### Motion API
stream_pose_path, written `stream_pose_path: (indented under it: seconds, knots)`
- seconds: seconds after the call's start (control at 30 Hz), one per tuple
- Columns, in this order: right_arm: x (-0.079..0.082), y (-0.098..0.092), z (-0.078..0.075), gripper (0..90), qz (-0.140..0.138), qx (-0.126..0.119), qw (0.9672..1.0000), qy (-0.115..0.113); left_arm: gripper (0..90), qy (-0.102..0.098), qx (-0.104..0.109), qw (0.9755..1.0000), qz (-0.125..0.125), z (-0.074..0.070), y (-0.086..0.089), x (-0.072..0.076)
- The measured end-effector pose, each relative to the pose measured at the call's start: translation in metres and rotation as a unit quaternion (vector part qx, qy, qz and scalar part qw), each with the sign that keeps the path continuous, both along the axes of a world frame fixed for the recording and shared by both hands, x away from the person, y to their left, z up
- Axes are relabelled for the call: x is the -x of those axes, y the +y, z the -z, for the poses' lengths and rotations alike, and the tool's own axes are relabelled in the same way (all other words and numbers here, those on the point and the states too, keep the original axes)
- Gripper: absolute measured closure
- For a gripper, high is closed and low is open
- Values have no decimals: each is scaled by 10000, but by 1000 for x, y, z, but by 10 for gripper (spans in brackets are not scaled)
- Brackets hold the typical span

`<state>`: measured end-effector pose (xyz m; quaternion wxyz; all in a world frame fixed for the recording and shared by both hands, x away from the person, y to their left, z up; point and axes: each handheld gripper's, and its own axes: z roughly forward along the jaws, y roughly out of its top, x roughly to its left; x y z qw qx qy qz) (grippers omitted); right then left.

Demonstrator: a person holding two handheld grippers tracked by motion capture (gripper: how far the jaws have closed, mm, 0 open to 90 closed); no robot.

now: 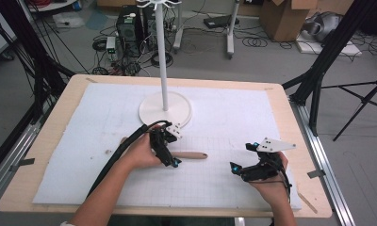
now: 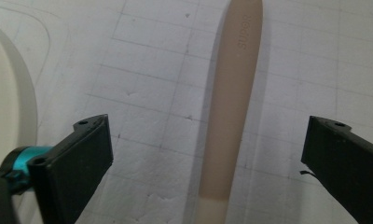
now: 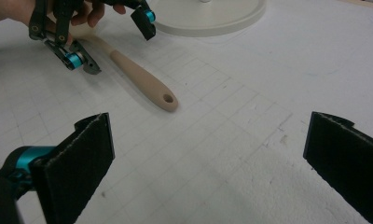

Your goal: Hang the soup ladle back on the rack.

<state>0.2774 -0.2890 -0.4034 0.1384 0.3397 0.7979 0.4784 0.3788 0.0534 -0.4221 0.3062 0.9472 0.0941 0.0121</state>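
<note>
1. Tan-handled utensil (image 1: 192, 155) flat on white gridded mat (image 1: 233, 117), near rack base (image 1: 151, 110).
2. Left gripper (image 1: 170, 149) spread wide astride handle, not touching.
3. Right gripper (image 1: 245, 157) wide, empty, well apart.
4. Likely light, rigid, smooth; grasp mid-handle.

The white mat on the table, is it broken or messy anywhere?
A little. The white mat looks scuffed: in the right gripper view a rough, fuzzy worn patch lies between that gripper's open jaws, with small torn flecks. In the high view some dark specks mark it near the left forearm. The beige utensil and white stand look fine.
</note>
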Motion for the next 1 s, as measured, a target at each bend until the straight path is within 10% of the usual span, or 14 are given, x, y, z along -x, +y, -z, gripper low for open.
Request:
stream_pose_path:
  seconds: [1.0]
  knots:
    - [-1,-4,3,7,55,27,10000,18,622,-51,-351,9993,131,-4,5,6]
